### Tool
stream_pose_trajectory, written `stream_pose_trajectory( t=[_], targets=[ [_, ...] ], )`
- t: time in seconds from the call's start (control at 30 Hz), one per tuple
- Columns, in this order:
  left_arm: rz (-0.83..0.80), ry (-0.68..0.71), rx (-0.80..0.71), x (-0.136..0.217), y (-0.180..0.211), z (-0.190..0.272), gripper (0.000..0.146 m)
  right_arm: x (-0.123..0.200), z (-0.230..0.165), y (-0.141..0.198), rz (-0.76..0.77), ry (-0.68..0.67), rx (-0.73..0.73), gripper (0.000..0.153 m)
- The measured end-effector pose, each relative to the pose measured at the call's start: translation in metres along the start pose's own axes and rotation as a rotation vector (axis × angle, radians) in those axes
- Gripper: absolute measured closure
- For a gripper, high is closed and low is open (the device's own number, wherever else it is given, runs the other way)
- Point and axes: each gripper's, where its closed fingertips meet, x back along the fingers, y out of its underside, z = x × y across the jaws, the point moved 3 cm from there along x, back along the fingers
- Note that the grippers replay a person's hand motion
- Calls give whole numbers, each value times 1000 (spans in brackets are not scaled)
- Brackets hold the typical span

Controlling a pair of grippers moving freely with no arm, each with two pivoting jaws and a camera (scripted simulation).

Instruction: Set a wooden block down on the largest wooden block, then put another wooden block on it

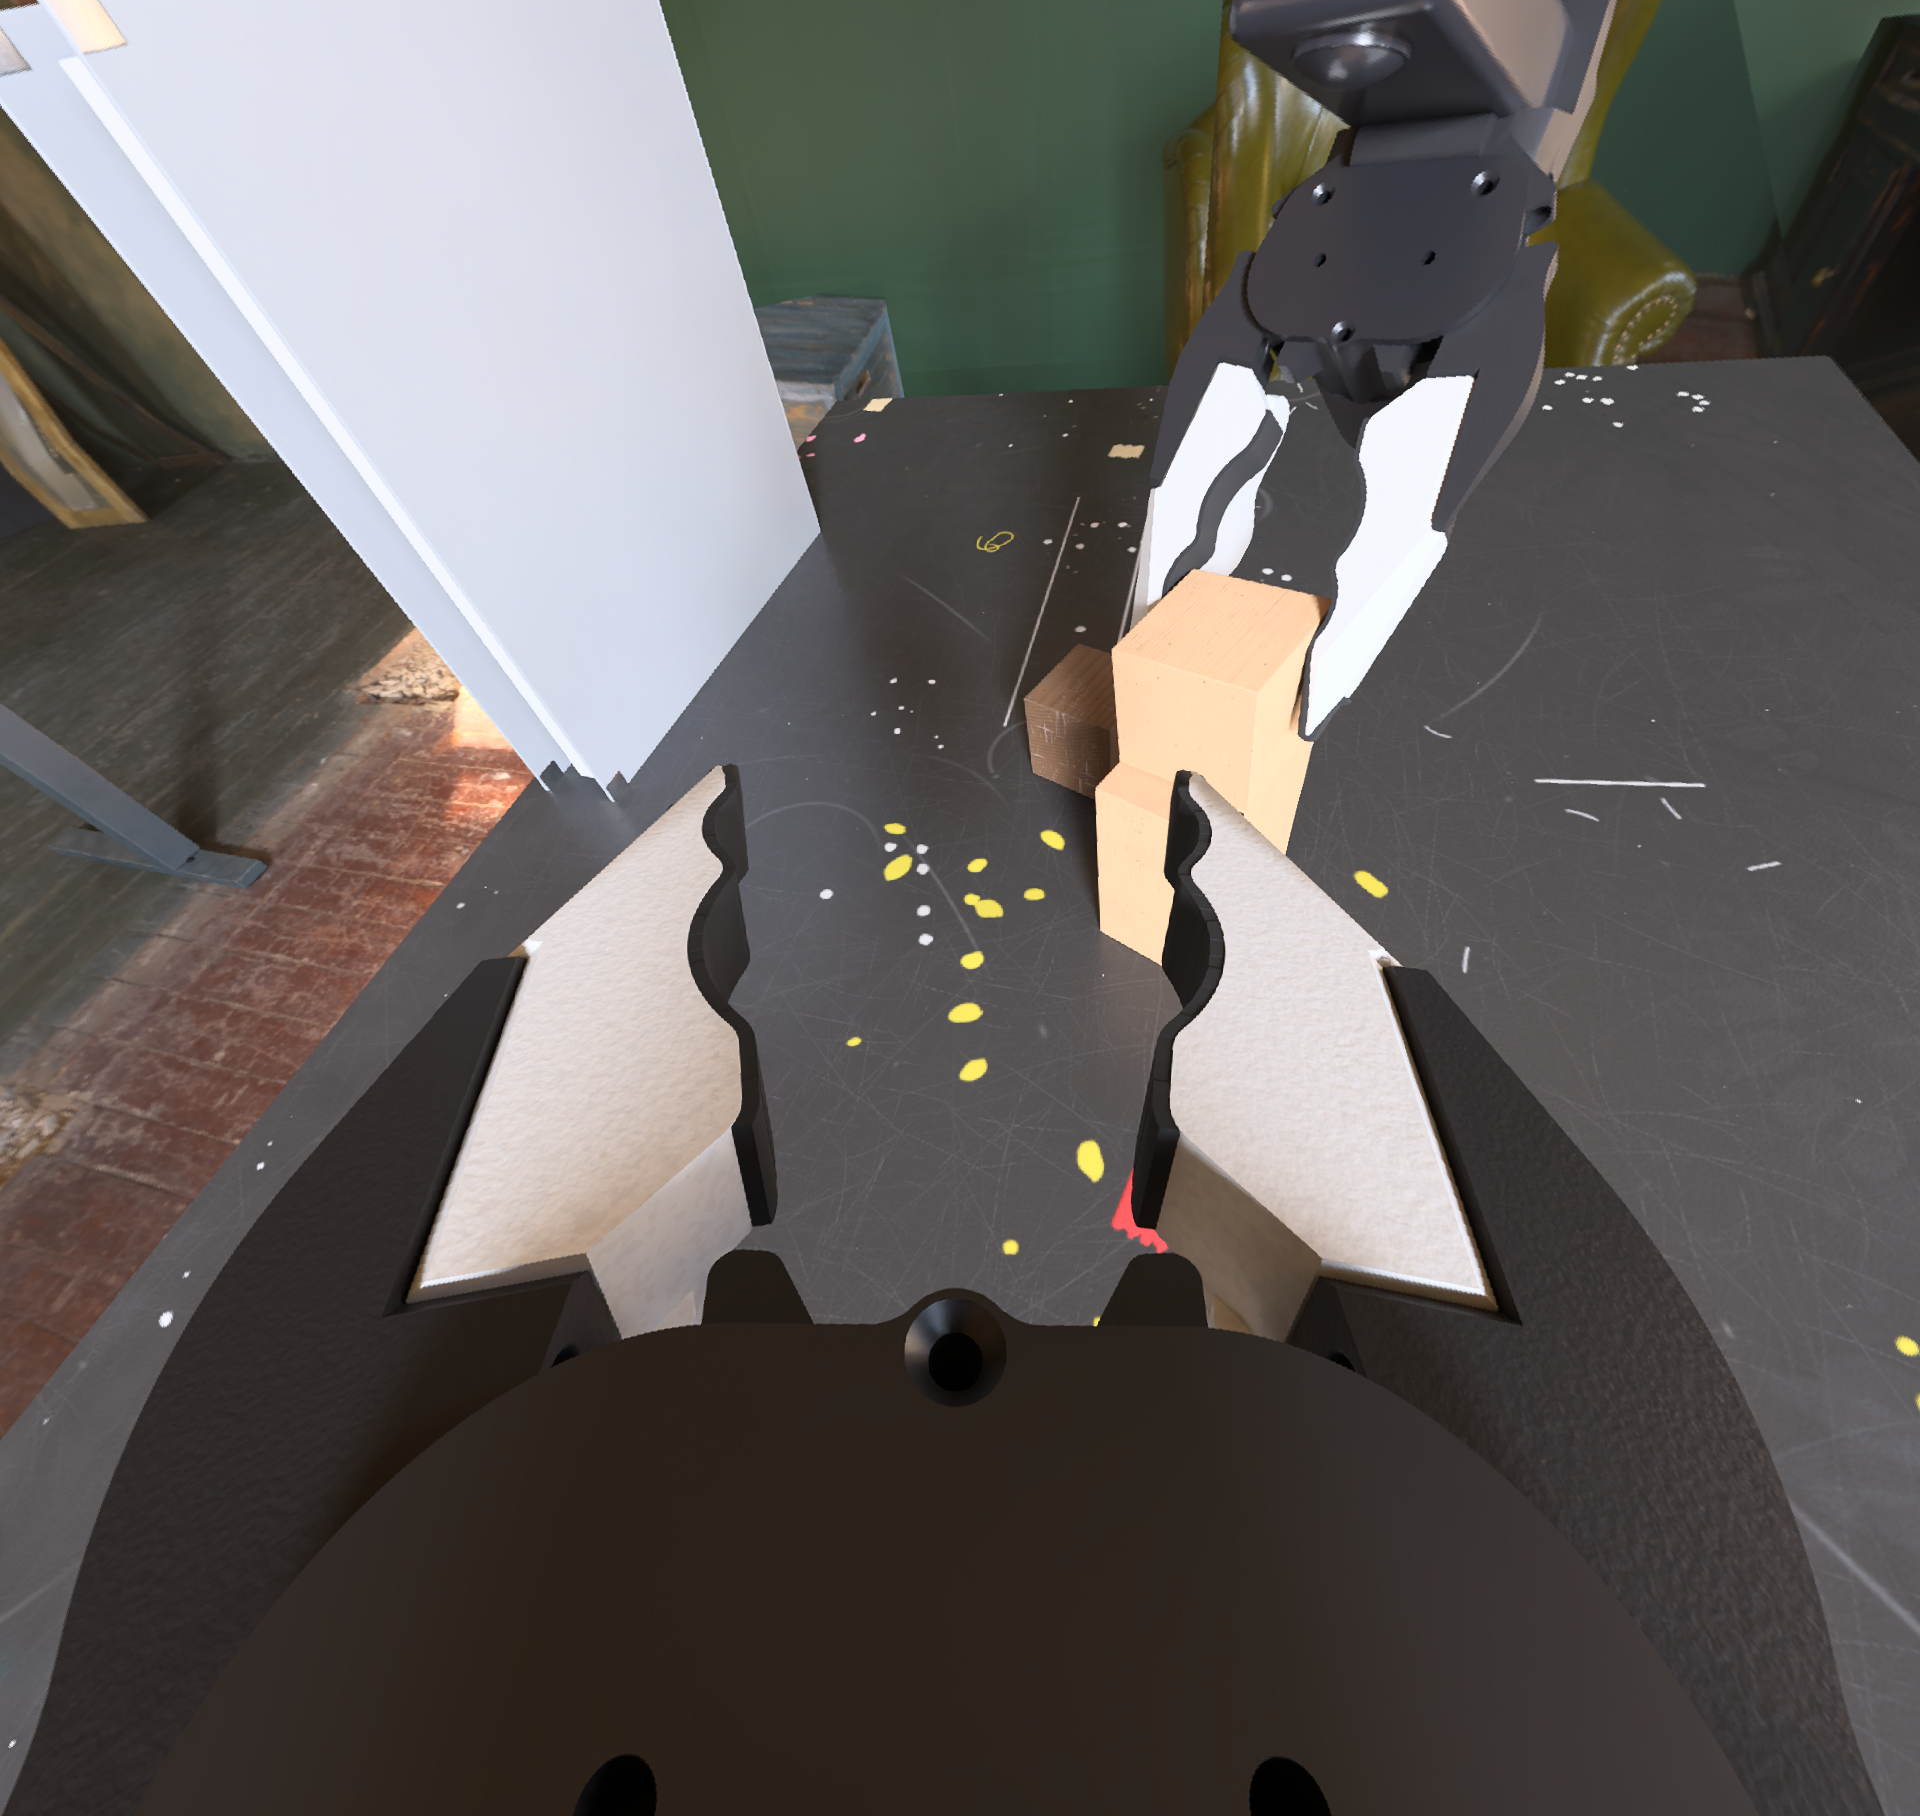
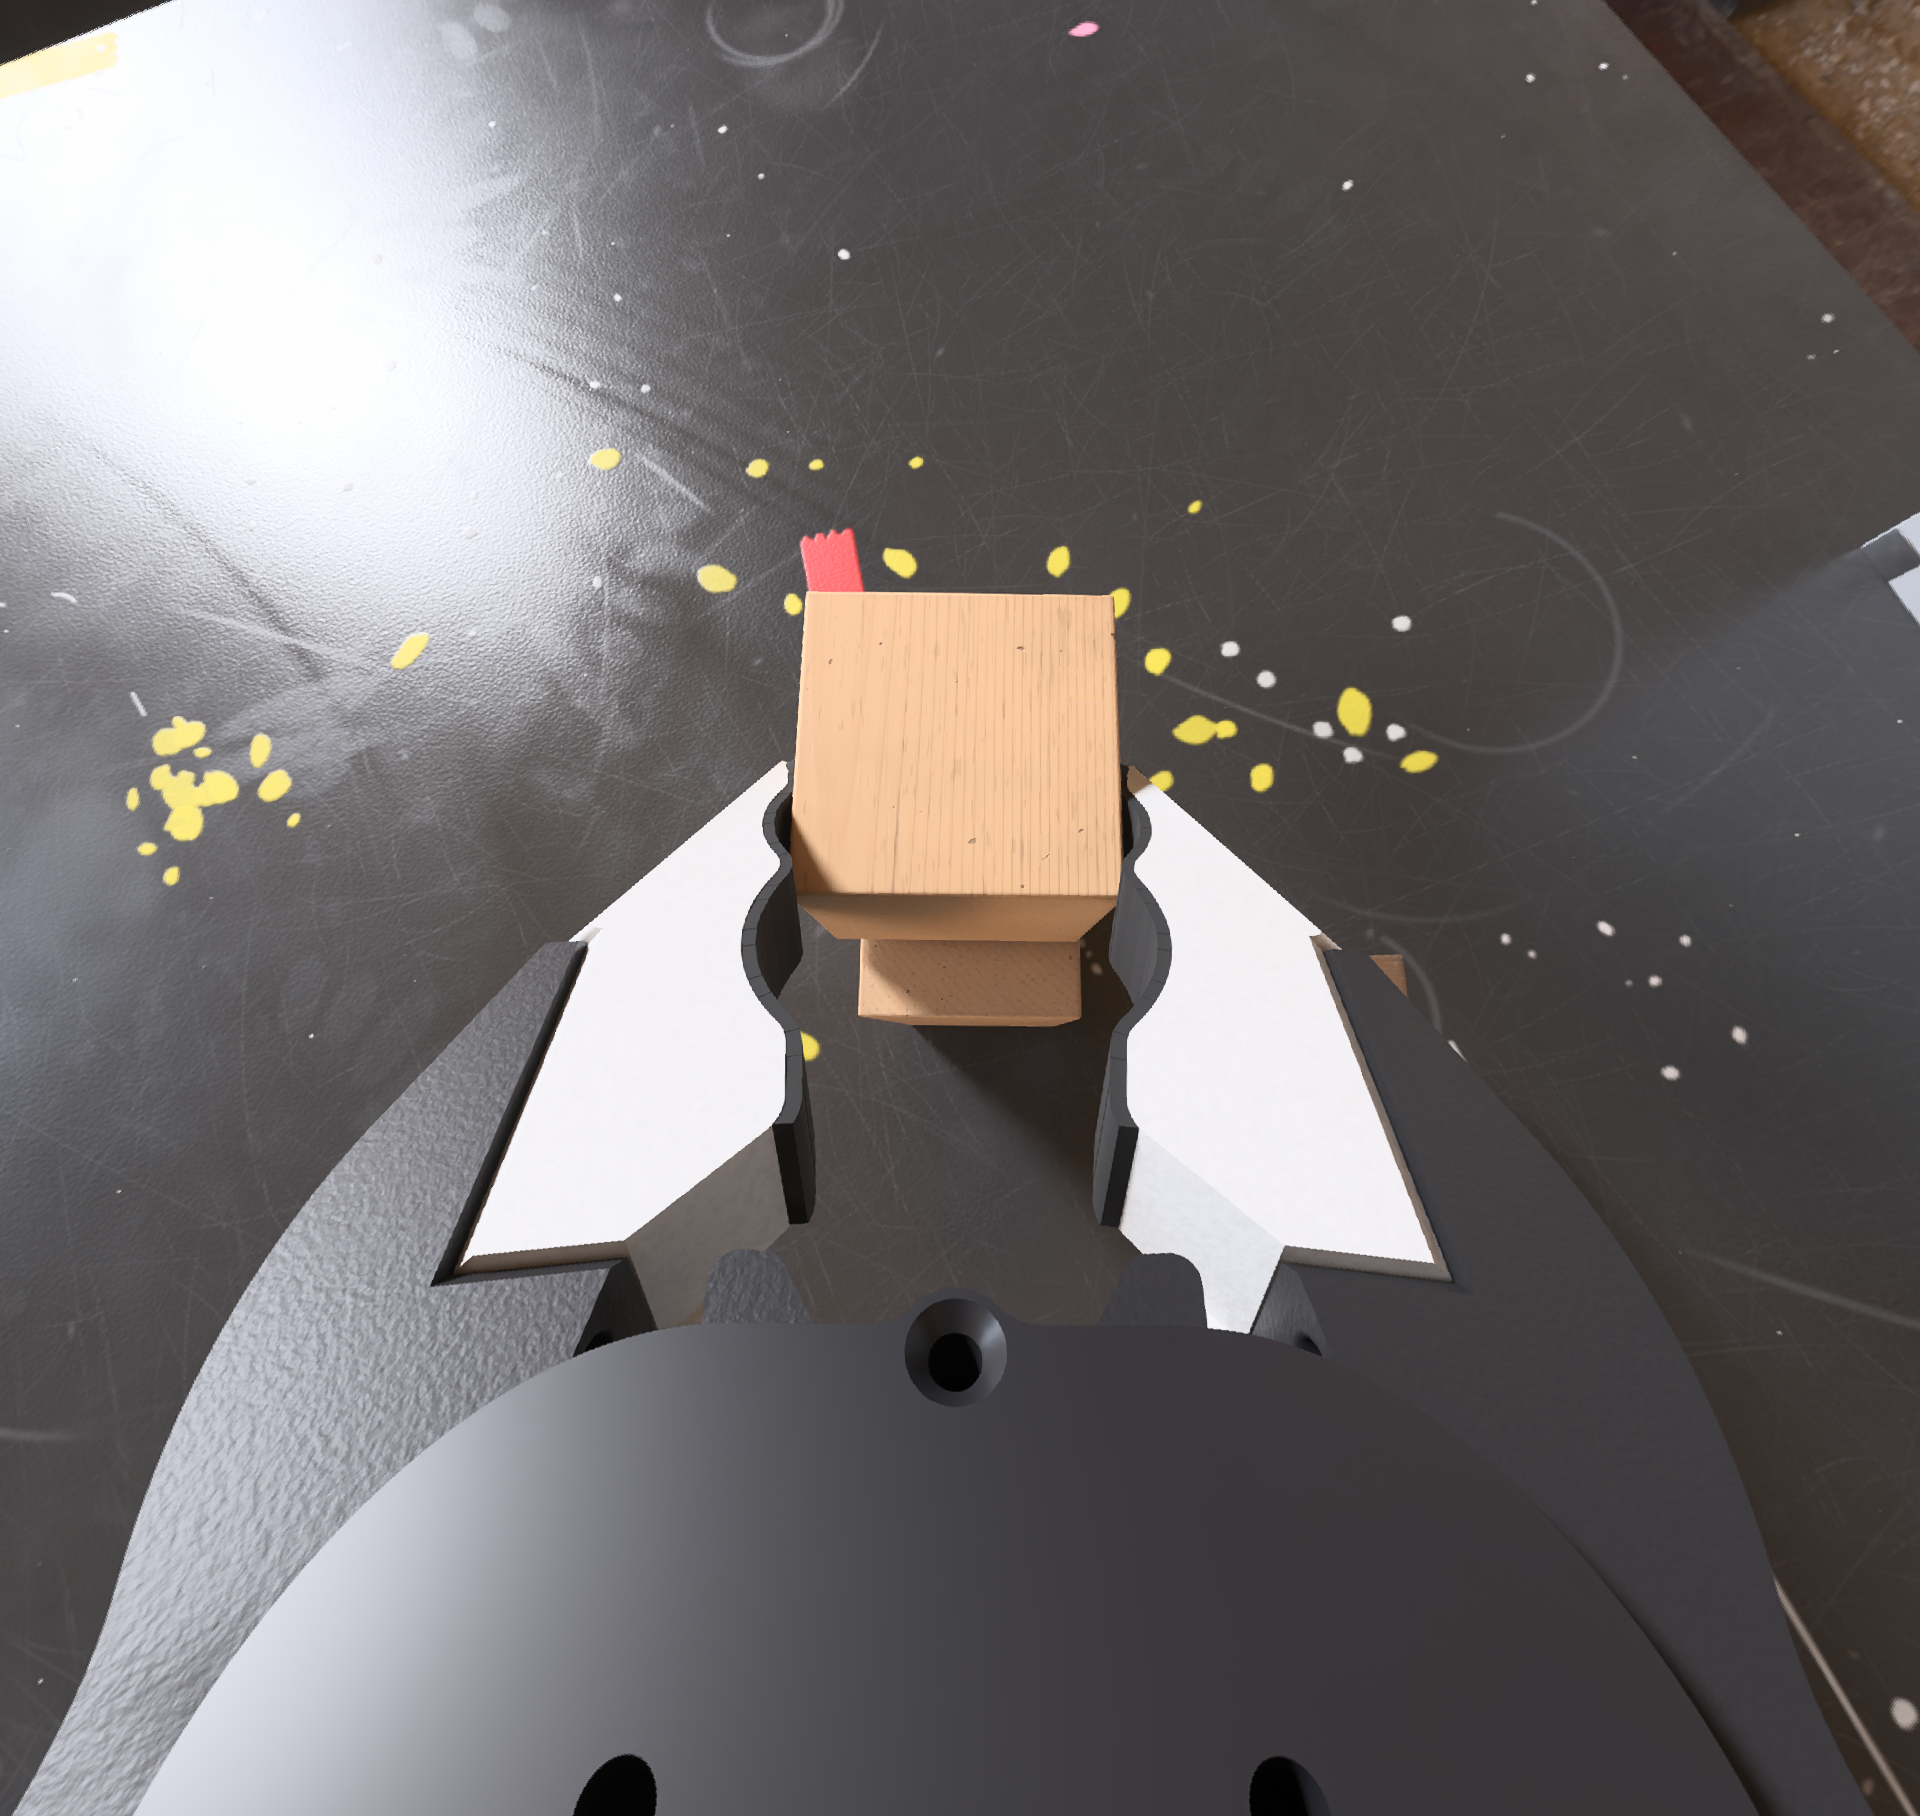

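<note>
My right gripper (image 2: 958,790) is shut on a light wooden block (image 2: 956,717), with a finger pressed on each side. From the left wrist view, this gripper (image 1: 1242,644) comes down from above onto that block (image 1: 1195,717). A smaller-looking light block (image 2: 966,982) lies under the held one. It also shows in the left wrist view (image 1: 1132,873), standing on the table. I cannot tell whether the two touch. A dark brown block (image 1: 1070,717) stands on the table just left of them. My left gripper (image 1: 956,779) is open and empty, low over the table short of the blocks.
The dark, paint-speckled table (image 1: 1558,935) ends at its left edge beside white upright panels (image 1: 468,312). A red tape scrap (image 2: 831,561) lies beyond the blocks in the right wrist view. An olive chair (image 1: 1621,270) stands behind the table.
</note>
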Motion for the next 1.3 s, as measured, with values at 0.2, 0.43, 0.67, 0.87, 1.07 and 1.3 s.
stream_pose_trajectory(
  t=[0.2, 0.43, 0.67, 0.87, 1.07, 1.3],
  targets=[
    [1, 0, -2, 1, -1, 0, 64, 27, 2, -6, 114, 5, 60, 61],
    [14, 4, -1, 4, -3, 1, 64, 30, 68, 62, 223, 70, 74, 57],
    [1, 11, -3, 2, -1, 2, 64, -20, 89, 95, 142, 33, 57, 54],
    [-24, 12, -2, -3, 5, 2, 64, -31, 91, 101, 147, -13, 19, 66],
    [-45, 9, -1, -7, 10, 1, 64, -26, 89, 98, 197, -47, -7, 95],
    [-41, 3, 1, -6, 9, 0, 64, -8, 94, 97, 201, -8, -28, 95]
  ],
)
